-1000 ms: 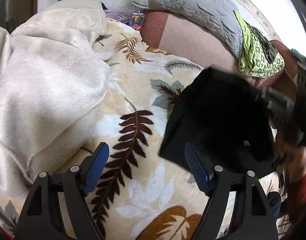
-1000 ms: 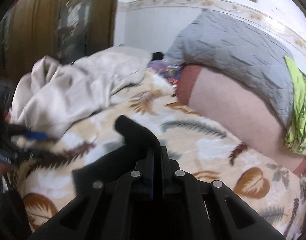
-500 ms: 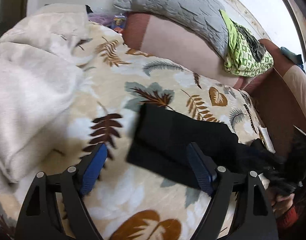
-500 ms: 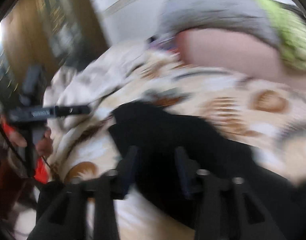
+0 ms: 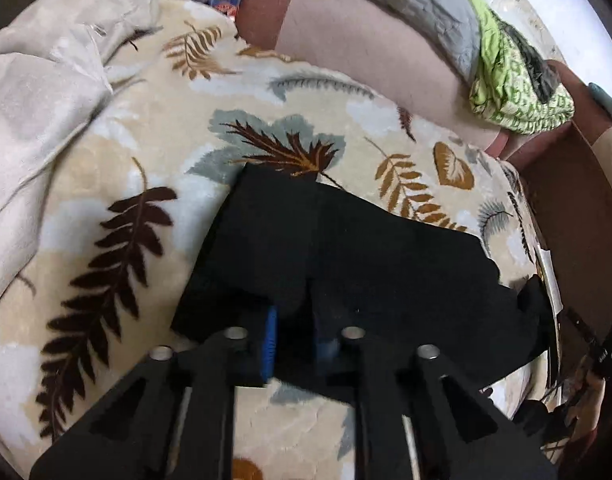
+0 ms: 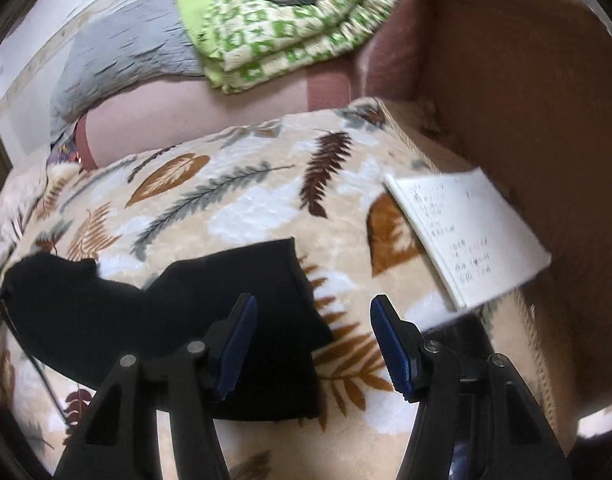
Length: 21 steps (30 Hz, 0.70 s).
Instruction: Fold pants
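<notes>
- Change: a second ago the pants (image 5: 345, 264) hung in the air from the right gripper (image 6: 313, 344), whose jaws were clenched on them. Now the pants lie flat on the leaf-print blanket (image 5: 146, 160) covering the bed.
- Right jaws are released and spread wide. The pants' right end lies under and beside the left finger (image 6: 234, 344); bare blanket shows between the jaws.
- Left gripper (image 5: 294, 340), which was spread open and empty, now has its jaws nearly together on the near edge of the pants, apparently grasping a pinch of black cloth.
- Judgement: the pants are laid out as a folded strip; the left side looks set to lift for a further fold.
- Paper sheet (image 6: 465, 236) lies far right, clear of the pants.
</notes>
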Tool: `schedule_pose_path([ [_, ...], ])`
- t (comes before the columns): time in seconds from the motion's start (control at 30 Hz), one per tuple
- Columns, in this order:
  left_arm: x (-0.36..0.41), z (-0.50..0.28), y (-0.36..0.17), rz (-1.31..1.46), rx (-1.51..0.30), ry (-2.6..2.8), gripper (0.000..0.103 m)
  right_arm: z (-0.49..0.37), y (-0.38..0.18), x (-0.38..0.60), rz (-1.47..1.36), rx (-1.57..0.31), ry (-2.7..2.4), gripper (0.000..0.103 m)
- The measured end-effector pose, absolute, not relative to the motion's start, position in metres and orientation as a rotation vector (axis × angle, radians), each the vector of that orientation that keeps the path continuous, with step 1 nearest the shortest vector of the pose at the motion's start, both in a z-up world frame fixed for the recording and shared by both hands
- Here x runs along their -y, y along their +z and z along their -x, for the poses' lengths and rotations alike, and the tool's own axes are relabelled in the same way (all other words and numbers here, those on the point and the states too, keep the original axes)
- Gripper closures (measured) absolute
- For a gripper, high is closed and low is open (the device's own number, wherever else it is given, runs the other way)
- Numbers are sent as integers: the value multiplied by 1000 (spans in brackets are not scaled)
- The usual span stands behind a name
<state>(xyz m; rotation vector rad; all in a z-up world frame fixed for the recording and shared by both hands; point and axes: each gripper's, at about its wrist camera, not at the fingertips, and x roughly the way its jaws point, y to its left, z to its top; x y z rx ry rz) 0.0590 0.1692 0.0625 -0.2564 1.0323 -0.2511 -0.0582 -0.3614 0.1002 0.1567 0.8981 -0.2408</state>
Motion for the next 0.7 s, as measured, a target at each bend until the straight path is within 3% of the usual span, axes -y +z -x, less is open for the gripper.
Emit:
schedule_pose_path([
  [0.27,-173,-19,80,205,-970,-220,94,37,62,360,-192,-986,-190,40],
  [0.33,-174,-24,78,211,-980,-193,94,27,53,359,-197,-1017,-199,90],
  [0.37,-175,-27,79,226,-985,-187,94,25,56,357,-175,-1017,-210,98],
  [0.53,-182,-22,105,259,-929,-201,94,67,119,342,-135,-859,-154,97],
  [0.7,-182,-25,80,237,-991,-168,94,78,103,341,-100,-954,-161,95],
])
